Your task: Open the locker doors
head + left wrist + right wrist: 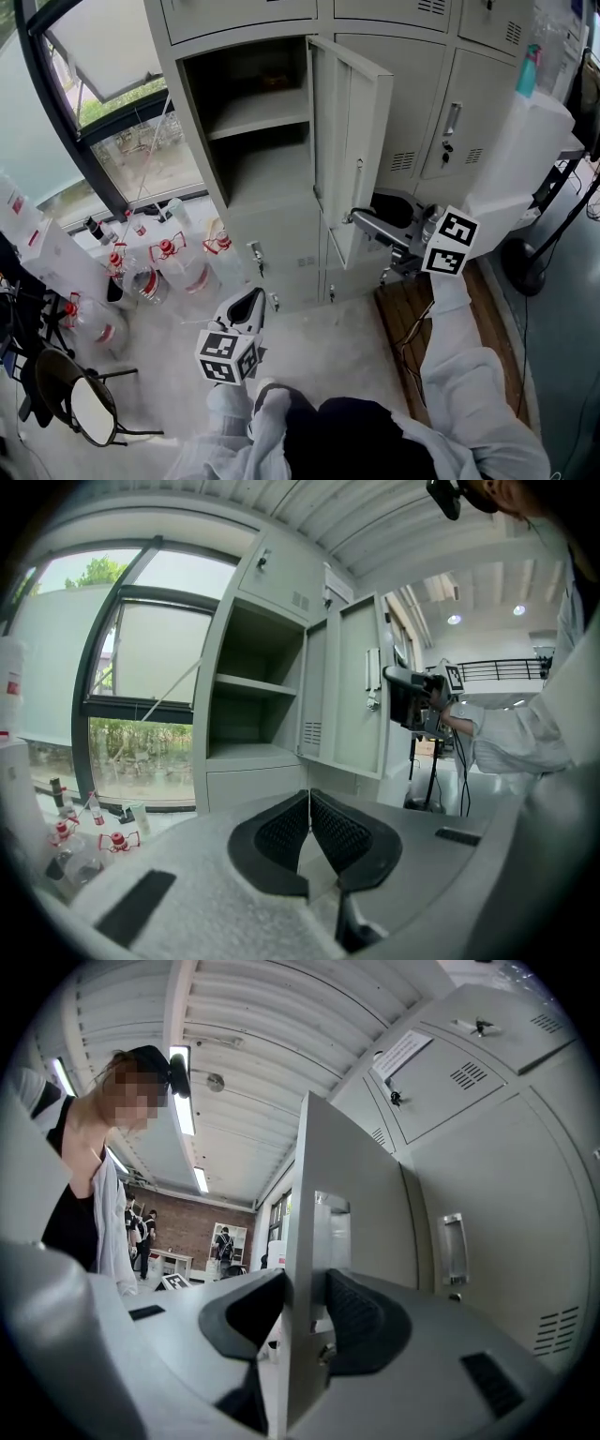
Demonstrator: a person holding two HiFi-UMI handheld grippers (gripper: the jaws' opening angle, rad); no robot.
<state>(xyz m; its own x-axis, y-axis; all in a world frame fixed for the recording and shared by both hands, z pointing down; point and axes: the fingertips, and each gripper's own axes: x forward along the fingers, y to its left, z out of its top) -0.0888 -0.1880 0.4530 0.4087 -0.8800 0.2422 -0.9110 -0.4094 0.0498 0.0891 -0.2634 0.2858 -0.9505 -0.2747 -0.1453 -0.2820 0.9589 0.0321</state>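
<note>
The right tool (364,218) grasps the open locker door (352,131) by its edge at frame centre. The left tool (246,307), lower centre, is clenched and empty.

A tall black-framed window (141,155) fills the left wall, with green trees (122,752) beyond the glass. Below it, clear plastic bottles with red caps (187,272) stand on the pale speckled floor (328,347). A round black-framed chair (91,410) sits at the lower left. A brown slatted wooden board (394,319) lies on the floor to the right, near a black round stand base (527,267). Overhead runs a white ribbed ceiling (253,1035) with lit tube lamps (185,1115). A red brick wall (183,1227) closes the far end of the room.
</note>
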